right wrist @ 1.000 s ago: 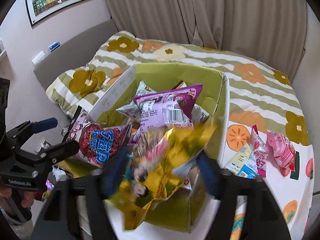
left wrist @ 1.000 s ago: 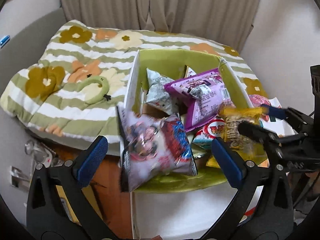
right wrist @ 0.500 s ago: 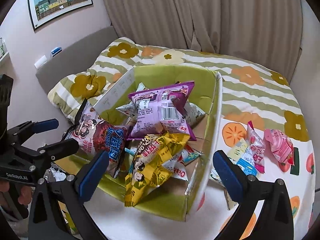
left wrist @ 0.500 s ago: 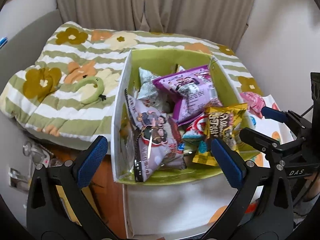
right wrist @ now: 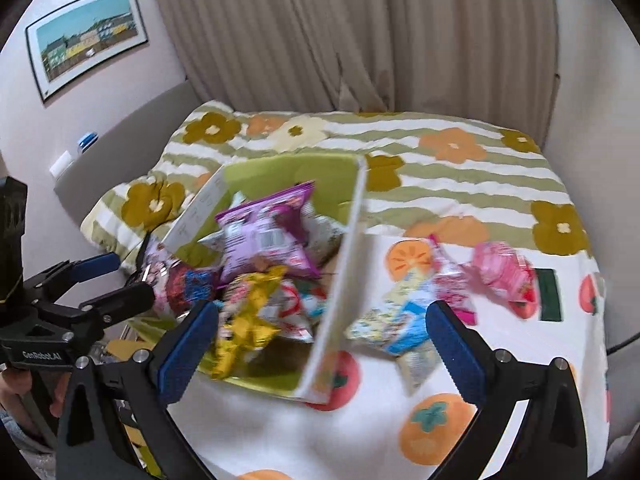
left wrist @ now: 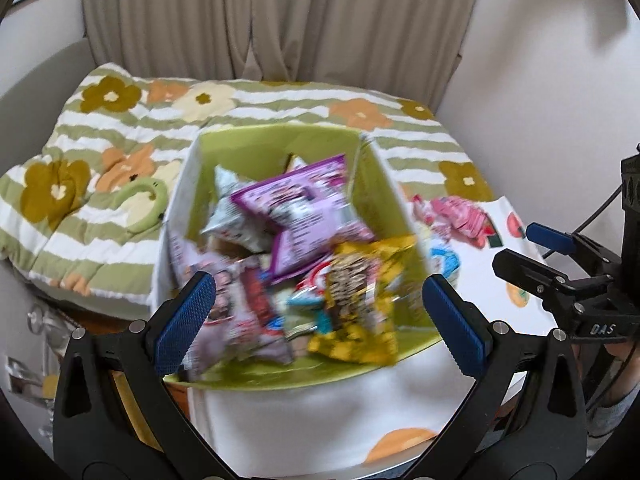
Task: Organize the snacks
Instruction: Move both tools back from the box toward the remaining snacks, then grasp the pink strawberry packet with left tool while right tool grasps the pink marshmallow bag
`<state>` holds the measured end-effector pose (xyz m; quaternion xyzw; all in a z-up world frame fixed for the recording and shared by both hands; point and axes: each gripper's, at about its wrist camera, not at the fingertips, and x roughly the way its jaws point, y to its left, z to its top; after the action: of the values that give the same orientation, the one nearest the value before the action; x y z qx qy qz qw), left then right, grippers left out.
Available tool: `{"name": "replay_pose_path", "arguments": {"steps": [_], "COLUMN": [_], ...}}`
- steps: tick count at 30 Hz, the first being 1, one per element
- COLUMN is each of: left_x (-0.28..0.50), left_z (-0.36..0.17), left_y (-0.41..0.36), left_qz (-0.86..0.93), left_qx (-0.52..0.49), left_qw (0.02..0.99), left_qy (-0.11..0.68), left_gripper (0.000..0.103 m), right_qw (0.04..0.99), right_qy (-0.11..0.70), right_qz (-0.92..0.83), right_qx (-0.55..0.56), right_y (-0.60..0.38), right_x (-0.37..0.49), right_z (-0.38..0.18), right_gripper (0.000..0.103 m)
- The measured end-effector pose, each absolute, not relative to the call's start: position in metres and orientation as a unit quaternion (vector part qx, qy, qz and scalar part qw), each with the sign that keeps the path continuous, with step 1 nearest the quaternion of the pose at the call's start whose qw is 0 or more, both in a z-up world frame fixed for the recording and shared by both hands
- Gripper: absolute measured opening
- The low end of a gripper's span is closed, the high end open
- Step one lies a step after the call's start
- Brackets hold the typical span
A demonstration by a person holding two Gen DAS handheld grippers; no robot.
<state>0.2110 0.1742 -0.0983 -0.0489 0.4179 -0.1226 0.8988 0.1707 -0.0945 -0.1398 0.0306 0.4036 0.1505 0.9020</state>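
Observation:
A white box with a green inside (left wrist: 276,140) (right wrist: 352,240) stands on the bed and holds several snack bags: a purple bag (left wrist: 304,216) (right wrist: 264,232), a yellow bag (left wrist: 356,296) (right wrist: 248,312), a red and white bag (left wrist: 240,312) and a silver bag (left wrist: 232,208). My left gripper (left wrist: 316,312) is open and empty, near the box's front edge. My right gripper (right wrist: 320,340) is open and empty, above the box's right wall. Pink (right wrist: 504,272) and blue-white (right wrist: 400,320) snack bags lie on the cloth right of the box.
A white cloth with orange fruit prints (right wrist: 436,420) covers the near part of the bed. A green striped flower quilt (left wrist: 104,152) lies behind and left. Curtains (right wrist: 360,40) and walls close the back. A floor gap with clutter (left wrist: 36,340) is at left.
The yellow bag dropped from my right gripper into the box and the red and white bag settled inside. Both grippers pulled back; the right one swung right.

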Motion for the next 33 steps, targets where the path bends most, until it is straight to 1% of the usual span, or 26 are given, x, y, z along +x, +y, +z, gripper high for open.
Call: {"name": "replay_pose_path", "arguments": {"steps": [9, 16, 20, 24, 28, 33], "left_x": [0.226, 0.251, 0.274, 0.305, 0.327, 0.355], "left_z": [-0.074, -0.079, -0.1, -0.137, -0.171, -0.211], "left_y": [0.084, 0.0, -0.039, -0.068, -0.084, -0.103], "left_qz": [-0.132, -0.136, -0.131, -0.12, -0.102, -0.09], "left_qx": [-0.038, -0.018, -0.007, -0.004, -0.001, 0.027], "left_qw": [0.908, 0.903, 0.895, 0.876, 0.86, 0.842], "left_qy": [0.397, 0.407, 0.427, 0.467, 0.5, 0.532], "left_gripper": [0.103, 0.103, 0.103, 0.103, 0.103, 0.103], "right_qw": [0.914, 0.914, 0.909, 0.902, 0.885, 0.853], "right_qy": [0.38, 0.379, 0.387, 0.4, 0.419, 0.436], "right_qz": [0.131, 0.136, 0.148, 0.164, 0.203, 0.283], "right_qx": [0.052, 0.055, 0.038, 0.015, -0.01, -0.041], "right_y": [-0.188, -0.259, -0.292, -0.319, -0.337, -0.334], "right_x": [0.184, 0.213, 0.238, 0.268, 0.304, 0.336], "right_z": [-0.119, -0.116, -0.121, -0.133, -0.157, -0.194], "right_gripper": [0.103, 0.103, 0.103, 0.103, 0.103, 0.103]}}
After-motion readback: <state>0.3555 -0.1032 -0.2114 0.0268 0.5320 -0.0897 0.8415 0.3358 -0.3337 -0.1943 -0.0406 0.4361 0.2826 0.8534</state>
